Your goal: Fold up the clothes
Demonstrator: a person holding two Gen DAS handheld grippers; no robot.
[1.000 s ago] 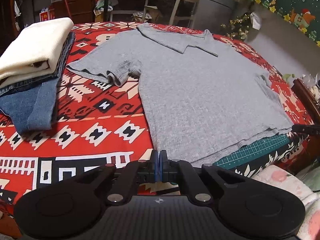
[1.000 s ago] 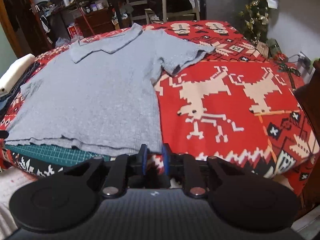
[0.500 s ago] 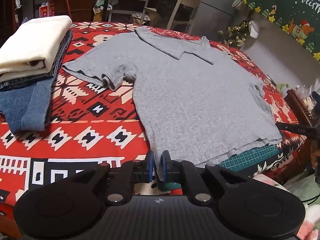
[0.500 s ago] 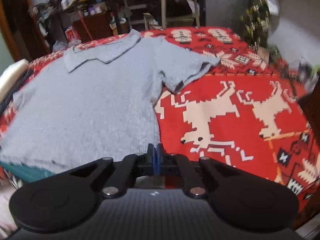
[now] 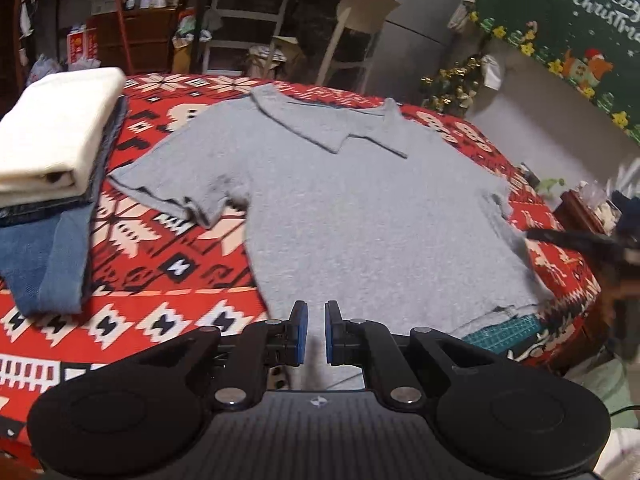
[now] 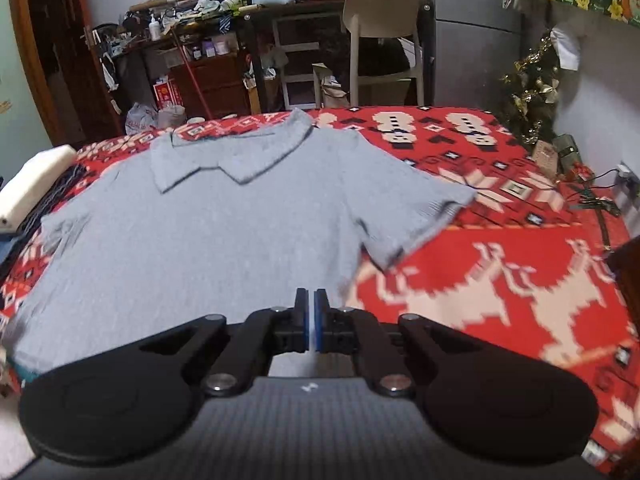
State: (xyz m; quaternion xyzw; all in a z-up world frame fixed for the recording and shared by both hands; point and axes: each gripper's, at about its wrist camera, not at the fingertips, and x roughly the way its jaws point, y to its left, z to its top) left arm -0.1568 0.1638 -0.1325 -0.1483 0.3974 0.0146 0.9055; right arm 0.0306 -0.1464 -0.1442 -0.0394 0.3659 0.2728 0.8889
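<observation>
Grey ribbed polo shirt (image 5: 372, 216) lay spread flat, unfolded, on the red patterned tablecloth (image 5: 160, 272); a folded cream and denim stack (image 5: 48, 168) sat far left. Left gripper (image 5: 316, 330) stood slightly parted, empty; right gripper (image 6: 311, 326) nearly closed, its hold hidden

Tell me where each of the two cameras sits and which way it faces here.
Left wrist: on the left gripper, near the shirt's hem, facing its collar; own fingers, slightly apart, show, plus a folded clothes stack on the left.
Right wrist: on the right gripper, at the hem's other end, facing the collar; fingers nearly closed.
Shared: the gray polo shirt, red patterned cloth, the stack and the white chair.
</observation>
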